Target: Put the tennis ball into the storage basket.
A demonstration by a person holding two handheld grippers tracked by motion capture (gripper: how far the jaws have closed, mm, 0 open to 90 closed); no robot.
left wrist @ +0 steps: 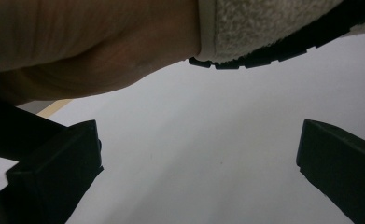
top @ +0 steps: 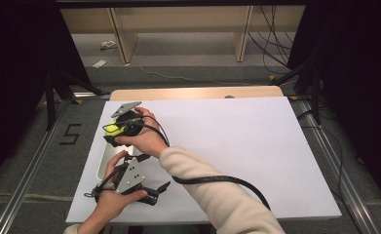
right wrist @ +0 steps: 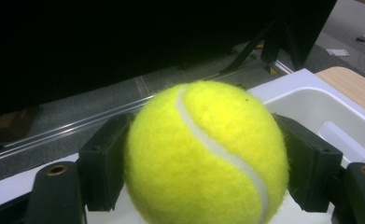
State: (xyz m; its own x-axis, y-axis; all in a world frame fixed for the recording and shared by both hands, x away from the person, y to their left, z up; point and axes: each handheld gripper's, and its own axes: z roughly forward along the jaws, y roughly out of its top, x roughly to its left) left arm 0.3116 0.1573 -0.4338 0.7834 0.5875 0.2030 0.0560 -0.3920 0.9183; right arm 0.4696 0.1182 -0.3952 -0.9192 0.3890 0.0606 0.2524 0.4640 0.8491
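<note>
- At about 8 o'clock on the table (top: 256, 146), the left gripper (top: 160, 191) rests low in the person's left hand (top: 111, 202); in the left gripper view its jaws stand wide apart with bare white surface between them and nothing held.
- Just beyond it, toward 9 o'clock, the white bin (top: 105, 163) lies along the table's left edge, long axis running 12 to 6 o'clock. The right gripper view shows the bin (right wrist: 320, 109) open-topped and pale inside; what can be seen of its interior holds nothing, and the rest is hidden behind the ball.
- Above the bin's far end, at about 10 o'clock, the right gripper (top: 113, 131), reached across the body by the right hand (top: 142, 139), is clamped on the tennis ball (top: 112, 128). In the right gripper view the tennis ball (right wrist: 206, 156) sits squarely between both pads.
- The relation that matters: the ball appears to hang over or just at the bin's rim, with the cavity toward 6 o'clock from the jaws. I judge a small shift inward before release is wise.
</note>
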